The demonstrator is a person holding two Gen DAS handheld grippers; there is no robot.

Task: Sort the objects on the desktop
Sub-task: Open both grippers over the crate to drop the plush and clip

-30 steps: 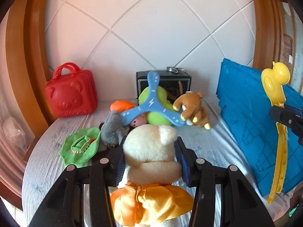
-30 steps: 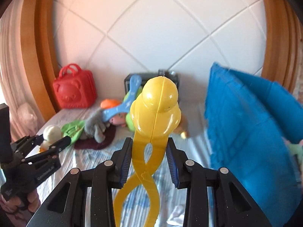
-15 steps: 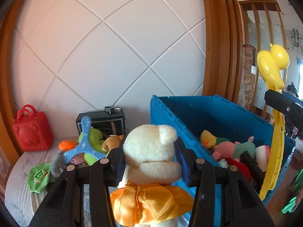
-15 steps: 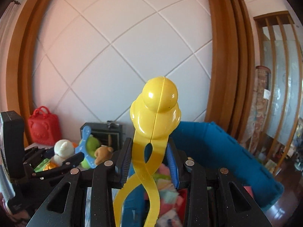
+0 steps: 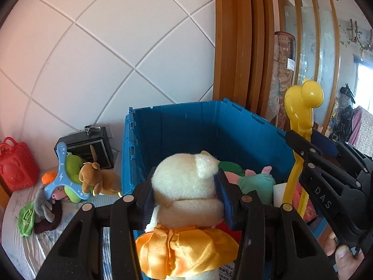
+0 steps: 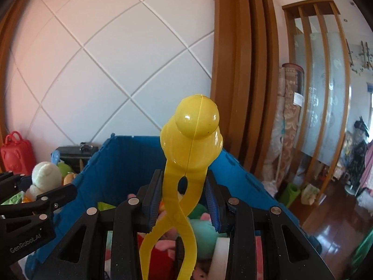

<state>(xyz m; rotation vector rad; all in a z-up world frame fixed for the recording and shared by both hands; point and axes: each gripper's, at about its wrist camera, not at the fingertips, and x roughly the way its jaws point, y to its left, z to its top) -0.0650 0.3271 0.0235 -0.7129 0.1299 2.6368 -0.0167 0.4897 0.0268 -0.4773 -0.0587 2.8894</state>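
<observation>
The left gripper (image 5: 186, 200) is clamped on the cream plush bear (image 5: 186, 186) at its neck, so the toy hangs upright above the blue crate (image 5: 186, 126), ready for release among the soft toys inside. The right gripper (image 6: 185, 200) pinches the yellow duck tongs (image 6: 192, 135) apparently at their crossed handles, head raised clear of the crate rim

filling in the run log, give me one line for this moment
left claw: shut on cream plush bear | right claw: shut on yellow plastic duck tongs | both at blue plastic crate
</observation>
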